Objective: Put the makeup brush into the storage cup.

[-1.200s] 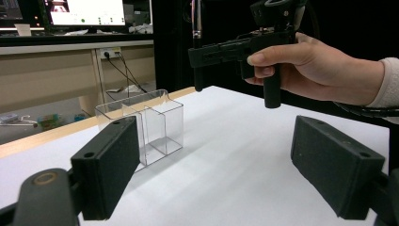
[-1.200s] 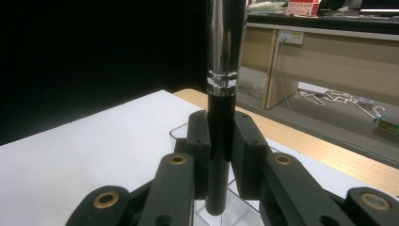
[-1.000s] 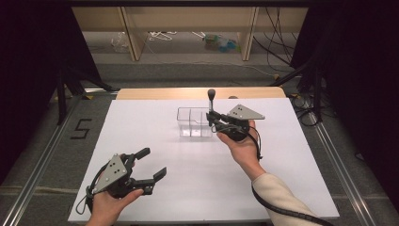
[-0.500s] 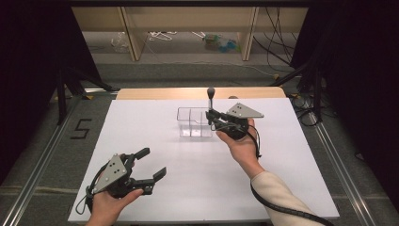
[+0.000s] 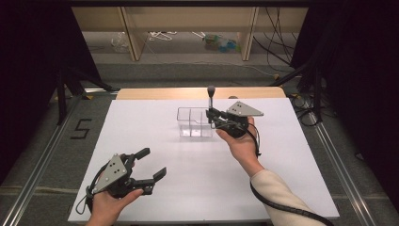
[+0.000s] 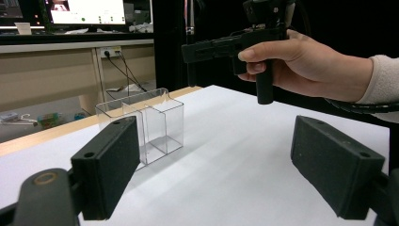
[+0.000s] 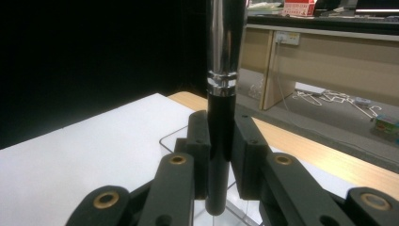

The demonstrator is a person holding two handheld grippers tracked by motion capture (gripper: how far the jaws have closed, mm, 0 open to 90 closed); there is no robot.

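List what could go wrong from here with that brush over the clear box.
1. The right gripper pinches the brush low on its black handle, with most of its length above the jaws; it may tip or slip as it goes down.
2. The clear box is light with thin dividers; a bump might shove or topple it.
3. The left gripper sits open, far away, so nothing steadies the box.

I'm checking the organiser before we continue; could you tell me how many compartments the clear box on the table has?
2: the clear box is split by one divider into a left compartment and a right compartment, both apparently empty.
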